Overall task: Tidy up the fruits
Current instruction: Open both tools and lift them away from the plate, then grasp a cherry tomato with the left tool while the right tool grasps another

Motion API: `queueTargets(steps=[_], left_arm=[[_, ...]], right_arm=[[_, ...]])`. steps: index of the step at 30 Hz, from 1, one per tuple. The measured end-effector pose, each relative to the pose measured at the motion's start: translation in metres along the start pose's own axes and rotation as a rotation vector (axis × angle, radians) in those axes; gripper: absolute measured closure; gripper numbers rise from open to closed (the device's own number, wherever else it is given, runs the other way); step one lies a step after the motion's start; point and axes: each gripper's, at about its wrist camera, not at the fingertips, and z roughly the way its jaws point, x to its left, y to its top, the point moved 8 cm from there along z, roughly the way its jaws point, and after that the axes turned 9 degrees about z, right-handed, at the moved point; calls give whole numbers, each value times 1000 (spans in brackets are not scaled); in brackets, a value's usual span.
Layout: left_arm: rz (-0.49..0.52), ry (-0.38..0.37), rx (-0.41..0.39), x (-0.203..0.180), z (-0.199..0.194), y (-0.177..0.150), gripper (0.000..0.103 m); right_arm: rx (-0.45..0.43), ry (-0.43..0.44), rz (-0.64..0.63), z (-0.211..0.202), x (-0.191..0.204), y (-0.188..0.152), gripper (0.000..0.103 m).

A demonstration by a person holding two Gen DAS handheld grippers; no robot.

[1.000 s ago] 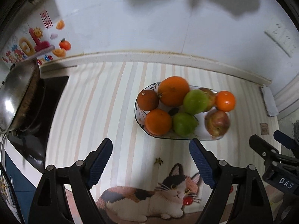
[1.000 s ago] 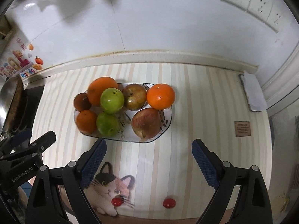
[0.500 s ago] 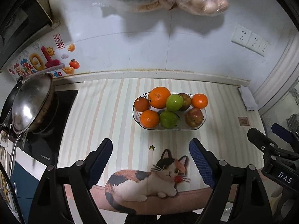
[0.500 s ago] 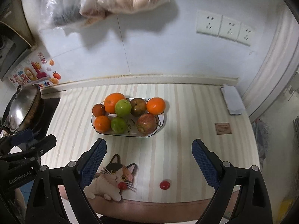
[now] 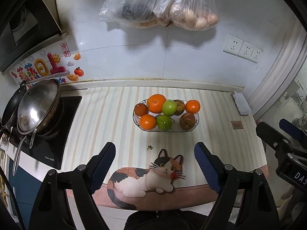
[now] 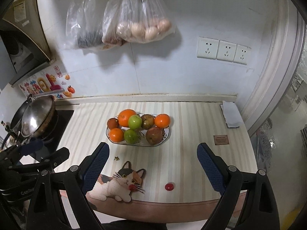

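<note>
With both the left claw [image 5: 154,159] and right claw [image 6: 153,158] held apart and empty, well short of the dish [image 6: 166,137], the piled fruit [image 6: 132,127] is judged firm, smooth, roll-prone, best gripped across the middle.

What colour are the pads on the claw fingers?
Dark blue, textured pads on black fingers; clearest in the right wrist view.
</note>
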Motion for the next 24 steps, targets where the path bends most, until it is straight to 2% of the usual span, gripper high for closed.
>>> queueTargets(steps=[5, 10, 14, 19, 24], left_arm=[[-11, 3, -11, 2, -3, 3, 19], [-29, 6, 17, 4, 11, 2, 19], [-46, 12, 62, 8, 40, -2, 8], [-19, 29, 179, 1, 105, -19, 7], [-2, -46, 392, -24, 179, -61, 7]], right_arm=[[-4, 13, 0, -6, 2, 3, 8], [32, 35, 21, 8, 0, 1, 8], [94, 14, 54, 39, -16, -7, 8], [244, -22, 106, 106, -47, -37, 8], [438, -41, 162, 175, -77, -94, 10]])
